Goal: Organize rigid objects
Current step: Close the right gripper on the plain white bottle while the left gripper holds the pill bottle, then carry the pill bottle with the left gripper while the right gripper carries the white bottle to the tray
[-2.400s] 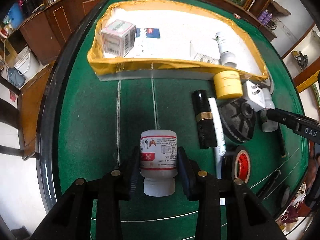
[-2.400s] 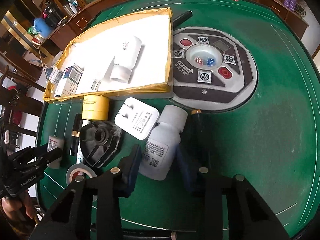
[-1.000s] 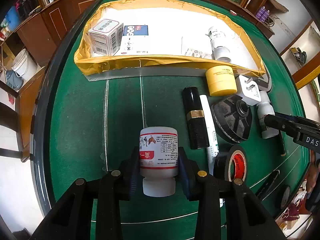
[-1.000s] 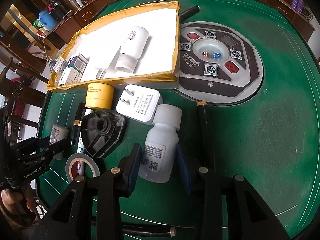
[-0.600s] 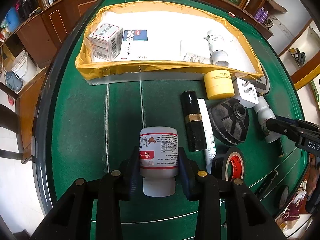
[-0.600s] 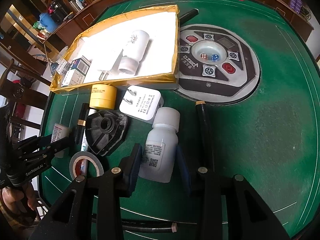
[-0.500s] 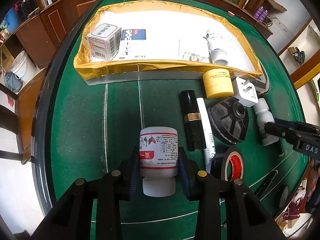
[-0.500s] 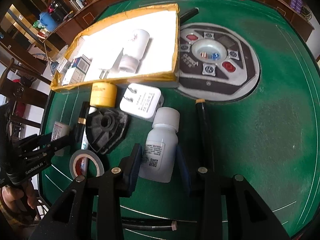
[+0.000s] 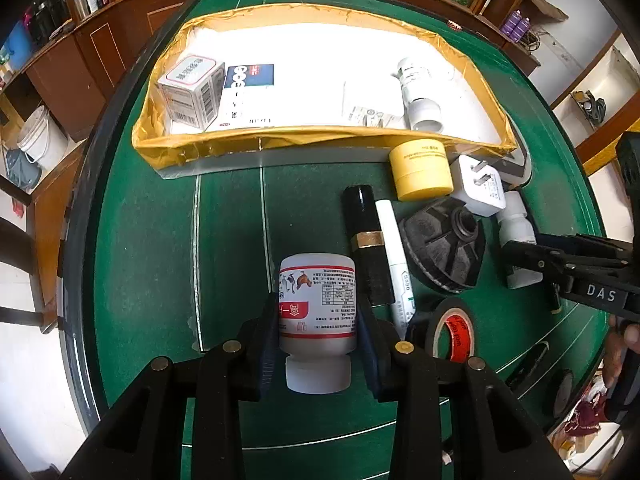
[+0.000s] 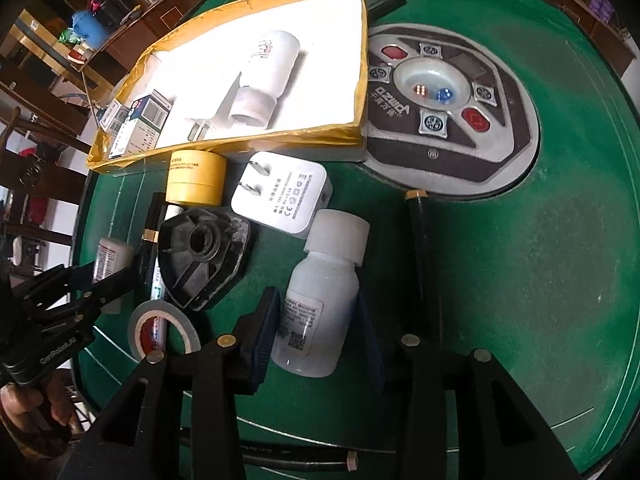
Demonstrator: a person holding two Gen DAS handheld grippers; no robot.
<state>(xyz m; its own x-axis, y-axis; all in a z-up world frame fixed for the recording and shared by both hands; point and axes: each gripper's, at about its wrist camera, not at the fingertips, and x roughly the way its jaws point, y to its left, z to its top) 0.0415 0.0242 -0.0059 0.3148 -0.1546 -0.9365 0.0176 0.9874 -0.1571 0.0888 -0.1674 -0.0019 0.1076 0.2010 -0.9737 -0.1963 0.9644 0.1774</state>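
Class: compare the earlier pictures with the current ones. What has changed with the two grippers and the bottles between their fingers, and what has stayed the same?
The right gripper has come down around the plain white bottle lying on the green table; its jaws are opening. The left gripper stays clamped on the red-labelled bottle. The tray and loose items are unmoved.

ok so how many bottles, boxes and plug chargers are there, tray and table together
bottles: 3 (red-label bottle, white bottle, tray bottle)
boxes: 2 (cube box, flat box)
plug chargers: 2 (table charger, tray charger)
total: 7
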